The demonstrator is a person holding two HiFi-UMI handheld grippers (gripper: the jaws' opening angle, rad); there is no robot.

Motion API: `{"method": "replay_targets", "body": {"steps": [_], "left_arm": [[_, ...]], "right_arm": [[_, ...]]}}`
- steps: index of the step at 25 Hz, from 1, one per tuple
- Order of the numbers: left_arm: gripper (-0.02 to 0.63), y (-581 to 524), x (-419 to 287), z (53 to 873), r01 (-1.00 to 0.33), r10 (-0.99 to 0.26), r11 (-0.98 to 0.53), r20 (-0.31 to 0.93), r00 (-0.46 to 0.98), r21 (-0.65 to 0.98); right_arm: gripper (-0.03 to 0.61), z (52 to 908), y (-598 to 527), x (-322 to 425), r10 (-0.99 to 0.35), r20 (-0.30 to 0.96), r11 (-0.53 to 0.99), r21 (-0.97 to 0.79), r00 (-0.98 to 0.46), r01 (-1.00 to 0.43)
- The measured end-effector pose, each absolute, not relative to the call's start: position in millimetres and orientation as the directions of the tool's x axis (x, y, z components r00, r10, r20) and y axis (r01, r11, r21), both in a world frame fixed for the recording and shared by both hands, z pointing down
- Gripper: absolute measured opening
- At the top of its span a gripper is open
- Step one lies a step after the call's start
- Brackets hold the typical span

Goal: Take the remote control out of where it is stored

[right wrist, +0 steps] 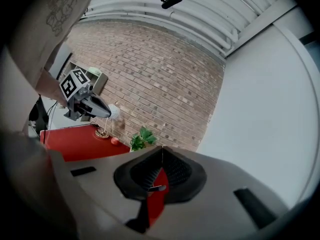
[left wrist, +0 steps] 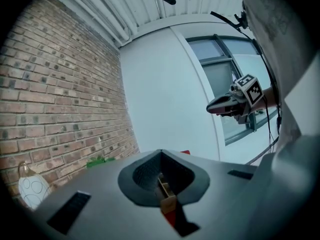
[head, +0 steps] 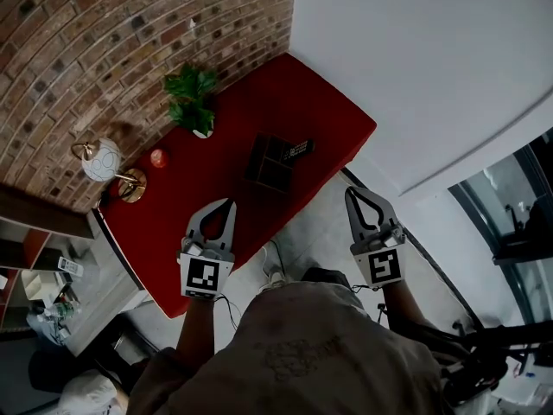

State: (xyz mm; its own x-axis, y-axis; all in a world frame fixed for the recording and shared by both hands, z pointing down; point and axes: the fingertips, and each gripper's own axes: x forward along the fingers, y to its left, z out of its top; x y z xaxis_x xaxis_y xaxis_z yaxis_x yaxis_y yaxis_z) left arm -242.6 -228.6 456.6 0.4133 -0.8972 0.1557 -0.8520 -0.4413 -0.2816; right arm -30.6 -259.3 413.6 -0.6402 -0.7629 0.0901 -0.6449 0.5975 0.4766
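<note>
we hold both claws out at the near side of a red counter [head: 333,111] that stands along a brick wall [head: 104,41]. the left claw [head: 231,202] hangs over the counter's near edge. its two jaws meet at the tips and grip nothing, and through the loop behind the tips we glimpse only the box and the red top beyond. the right claw [head: 350,190] is off the counter's corner, above the pale floor, with its jaws likewise closed tight and empty. the two claws are well apart, and neither touches anything.

the remote control [head: 296,150] is near the middle of the counter, at a dark box [head: 266,169], ahead of both claws. it seems to rest across the box's top edge and stick out past one side, though the dim view leaves us unsure. beyond the box a potted plant [head: 192,98] stands against the bricks. further along are a small red round thing [head: 159,156] and a lamp [head: 104,161] with a white globe.
</note>
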Motion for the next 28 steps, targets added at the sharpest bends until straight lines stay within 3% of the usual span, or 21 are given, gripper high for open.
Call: {"method": "replay_targets", "body": {"steps": [12,28], "left_arm": [[-0.002,-228,-237,461,-0.88,-0.918,-0.391,0.173,0.356,-0.269],[-0.002,-224,-194,454,-0.906,-0.914,-0.393,0.173,0.367,-0.158]], "right_arm": [[0.014,408,-272,-37,-0.714,0.127,0.631,0.541,-0.688,-0.555],[0.014,410,-268,-13,-0.681,0.116,0.666,0.508,-0.723,-0.546]]}}
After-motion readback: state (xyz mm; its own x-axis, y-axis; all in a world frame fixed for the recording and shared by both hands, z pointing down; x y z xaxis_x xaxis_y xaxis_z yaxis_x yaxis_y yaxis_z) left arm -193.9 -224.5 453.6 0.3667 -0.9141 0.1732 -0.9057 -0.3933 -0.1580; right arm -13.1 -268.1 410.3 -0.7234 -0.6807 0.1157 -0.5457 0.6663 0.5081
